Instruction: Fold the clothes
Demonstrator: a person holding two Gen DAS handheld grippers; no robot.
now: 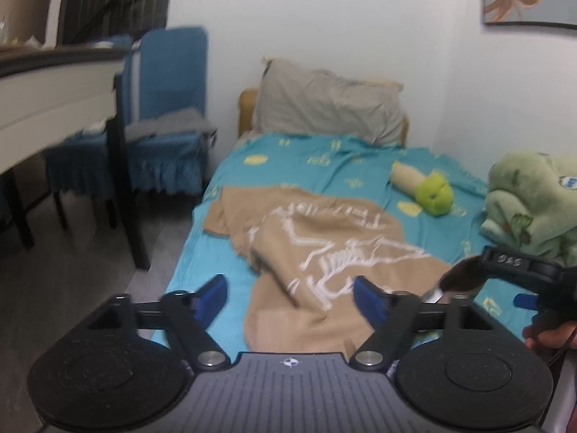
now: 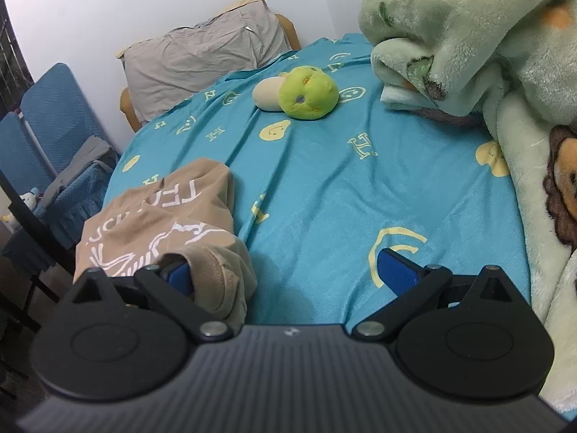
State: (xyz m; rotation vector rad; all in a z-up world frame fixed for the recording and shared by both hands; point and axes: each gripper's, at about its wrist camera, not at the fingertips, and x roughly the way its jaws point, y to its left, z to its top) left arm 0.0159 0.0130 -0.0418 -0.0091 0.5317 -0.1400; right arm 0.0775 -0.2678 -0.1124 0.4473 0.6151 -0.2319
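- Left wrist view: left gripper gapes wide, empty, above the tan dinosaur-skeleton T-shirt.
- Right gripper spread too; ribbed hem beside one finger could snag and undo the fold.

both wrist views low over bed, facing pillow

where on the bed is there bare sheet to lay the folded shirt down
Bare sheet lies between the tan shirt, the green plush toy and the fleece blanket. A narrower strip runs between toy and pillow. The blanket side is crowded.
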